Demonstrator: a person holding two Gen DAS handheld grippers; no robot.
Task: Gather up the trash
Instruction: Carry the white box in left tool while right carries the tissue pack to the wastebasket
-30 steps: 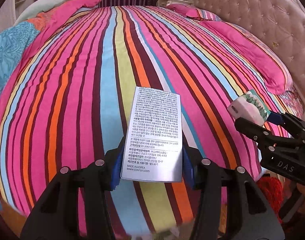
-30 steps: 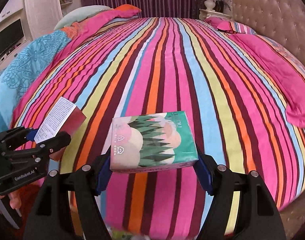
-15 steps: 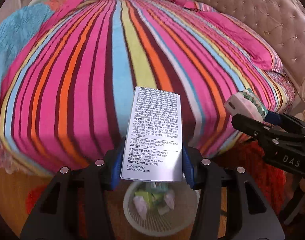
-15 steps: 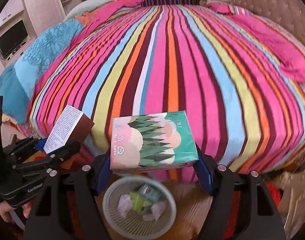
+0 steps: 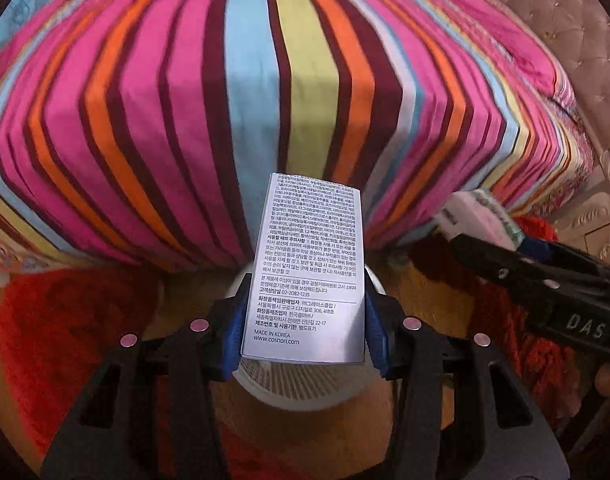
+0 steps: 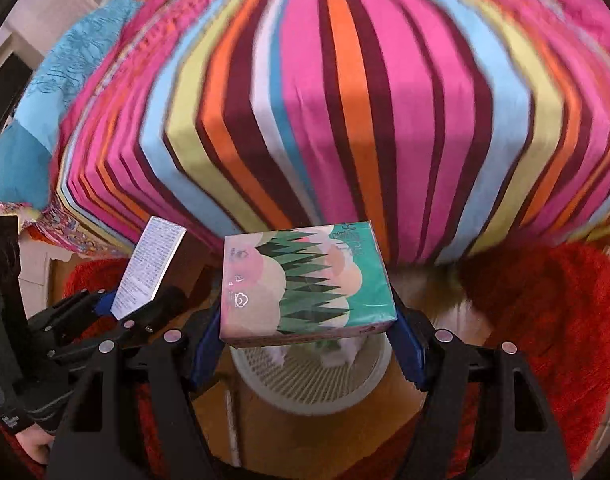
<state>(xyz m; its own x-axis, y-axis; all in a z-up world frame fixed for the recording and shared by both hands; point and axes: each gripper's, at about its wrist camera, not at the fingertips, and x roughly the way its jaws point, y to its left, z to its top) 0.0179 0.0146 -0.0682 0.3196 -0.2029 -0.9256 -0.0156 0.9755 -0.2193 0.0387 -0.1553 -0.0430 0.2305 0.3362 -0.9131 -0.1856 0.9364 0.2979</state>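
Observation:
My left gripper point(image 5: 303, 320) is shut on a tall silver carton point(image 5: 309, 268) printed with small black text, held upright between the blue pads. Under it stands a white slatted waste basket point(image 5: 305, 384), mostly hidden by the carton. My right gripper point(image 6: 307, 320) is shut on a green tissue pack point(image 6: 305, 280) with a tree and cloud pattern, directly over the same basket point(image 6: 313, 380); crumpled trash shows inside. In the right wrist view the left gripper point(image 6: 137, 312) and its carton point(image 6: 149, 268) sit at the left. The right gripper's tissue pack point(image 5: 481, 216) appears at the right of the left wrist view.
The striped bed point(image 5: 285, 100) fills the upper half, its edge hanging just behind the basket. A red shaggy rug point(image 6: 545, 312) lies on the wooden floor around the basket. A padded headboard point(image 5: 545, 20) is at the far right. A hand point(image 6: 33, 444) grips the left tool.
Both grippers tipped downward and sank past the bed's edge. The basket, unseen a second ago, now lies under both held items. Both grips are unchanged.

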